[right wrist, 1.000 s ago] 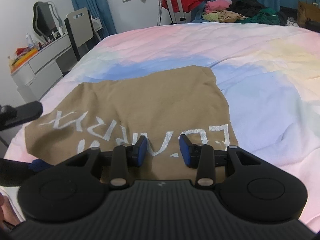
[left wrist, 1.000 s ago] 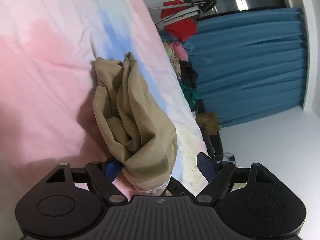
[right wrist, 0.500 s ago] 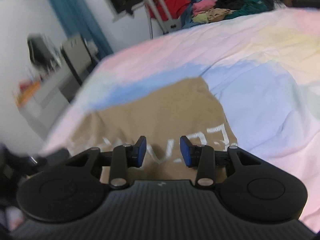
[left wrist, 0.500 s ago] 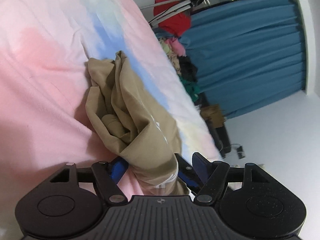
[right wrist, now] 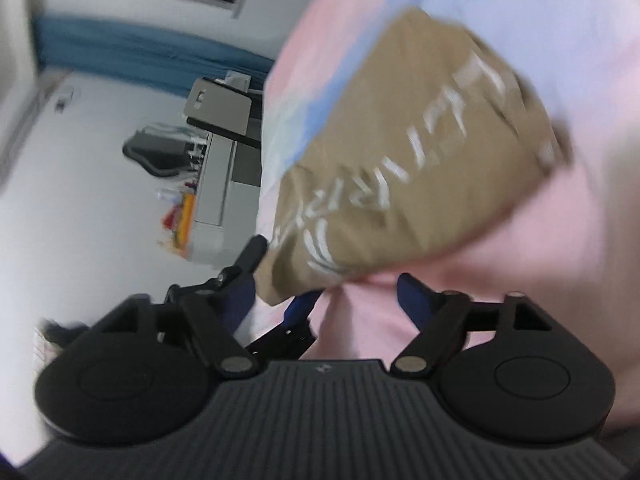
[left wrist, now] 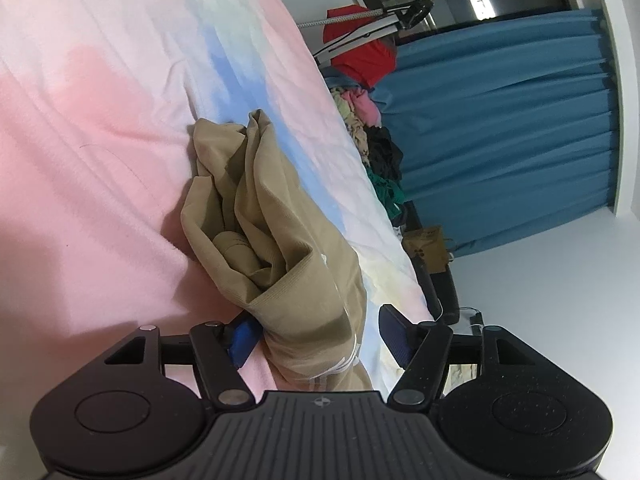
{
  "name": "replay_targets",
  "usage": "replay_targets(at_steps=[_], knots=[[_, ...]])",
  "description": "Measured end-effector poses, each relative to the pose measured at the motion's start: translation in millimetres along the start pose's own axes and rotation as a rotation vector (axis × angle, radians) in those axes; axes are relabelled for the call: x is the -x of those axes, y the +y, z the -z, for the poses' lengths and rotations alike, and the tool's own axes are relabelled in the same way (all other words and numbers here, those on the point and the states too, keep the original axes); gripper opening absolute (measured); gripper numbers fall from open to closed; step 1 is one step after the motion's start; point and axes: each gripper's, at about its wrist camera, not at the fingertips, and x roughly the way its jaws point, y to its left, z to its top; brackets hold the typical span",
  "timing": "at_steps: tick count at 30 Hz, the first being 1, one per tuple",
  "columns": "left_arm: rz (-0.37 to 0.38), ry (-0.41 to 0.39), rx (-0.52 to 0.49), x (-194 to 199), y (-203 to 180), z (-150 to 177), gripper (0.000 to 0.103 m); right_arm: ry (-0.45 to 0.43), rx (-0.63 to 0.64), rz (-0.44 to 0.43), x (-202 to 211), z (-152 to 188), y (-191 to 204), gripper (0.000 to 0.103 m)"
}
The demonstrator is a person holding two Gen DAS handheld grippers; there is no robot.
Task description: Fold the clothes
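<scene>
tan shirt, pink-blue bedsheet, blue curtain

A pastel bedspread of pink, blue and pale yellow patches covers the bed. Beyond its far edge lies a heap of mixed clothes in pink, black and green, with a red garment draped over a white metal stand. Pleated blue curtains hang behind them, and a brown cardboard box sits on the floor. A grey-and-white dresser with colourful clutter on top stands against the white wall, a grey-backed chair just beside it.
</scene>
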Motion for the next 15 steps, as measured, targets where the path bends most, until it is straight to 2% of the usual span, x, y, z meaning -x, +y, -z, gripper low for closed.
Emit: replay_targets(at_steps=[4, 8, 11, 13, 15], knots=[[0.014, -0.005, 0.015, 1, 1, -4, 0.065, -0.002, -0.178, -0.032, -15, 0, -27, 0.081], [0.017, -0.004, 0.027, -5, 4, -8, 0.066, -0.165, -0.248, 0.003, -10, -6, -44, 0.077], [0.015, 0.007, 0.042, -8, 6, -9, 0.069, -0.261, -0.271, 0.057, -4, -8, -49, 0.054], [0.011, 0.022, 0.056, -9, 7, -8, 0.074, -0.276, -0.242, 0.089, -3, -6, -46, 0.027], [0.002, 0.040, 0.058, -11, 7, -8, 0.078, -0.291, -0.208, 0.085, -3, -2, -40, 0.023]])
